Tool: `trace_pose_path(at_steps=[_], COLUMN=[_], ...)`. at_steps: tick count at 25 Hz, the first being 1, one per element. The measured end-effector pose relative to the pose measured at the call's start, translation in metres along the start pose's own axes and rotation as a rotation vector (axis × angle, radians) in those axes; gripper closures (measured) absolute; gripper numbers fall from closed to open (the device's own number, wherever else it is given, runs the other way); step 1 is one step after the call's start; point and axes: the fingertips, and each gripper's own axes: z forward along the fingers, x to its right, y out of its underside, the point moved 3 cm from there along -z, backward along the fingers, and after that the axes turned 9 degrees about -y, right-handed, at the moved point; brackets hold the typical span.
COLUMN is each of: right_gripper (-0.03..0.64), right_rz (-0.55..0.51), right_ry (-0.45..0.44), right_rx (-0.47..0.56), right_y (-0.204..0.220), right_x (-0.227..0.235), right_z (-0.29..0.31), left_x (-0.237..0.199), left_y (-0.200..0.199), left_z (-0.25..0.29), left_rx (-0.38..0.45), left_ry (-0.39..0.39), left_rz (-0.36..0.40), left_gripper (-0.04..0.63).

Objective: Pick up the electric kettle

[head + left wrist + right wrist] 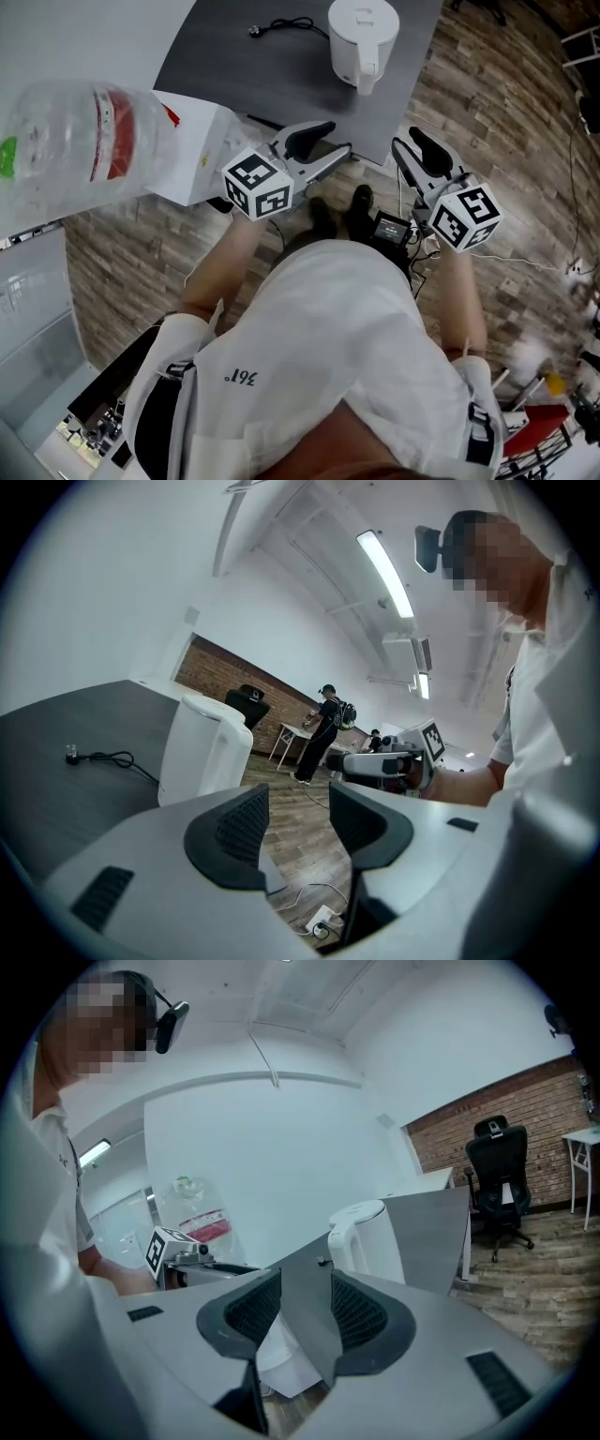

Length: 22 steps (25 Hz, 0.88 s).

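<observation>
White electric kettle upright, handle facing person.

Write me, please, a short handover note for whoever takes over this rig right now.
The left gripper: jaws open, nothing between them, held in the air by the near edge of the table.
The right gripper: jaws open, empty, alongside the left one.
The kettle: white, upright on the grey table, handle turned towards the person, clear of both grippers.
Done: nothing gripped yet.
Left: reach forward, probably close on the handle, and lift.
</observation>
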Motion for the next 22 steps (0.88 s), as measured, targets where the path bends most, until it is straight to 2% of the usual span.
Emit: trace_pose_path(at_steps=[22], right_gripper=[0.453], right_rz=[-0.081], right_ry=[-0.015], right_rx=[-0.086], right_y=[-0.009], right_x=[0.042], right_z=[0.051], left_x=[-0.039], left_y=[0.012], left_z=[0.058], left_rx=[-0.104], left_ry=[-0.049], left_rz=[0.048], left_gripper=[0.407])
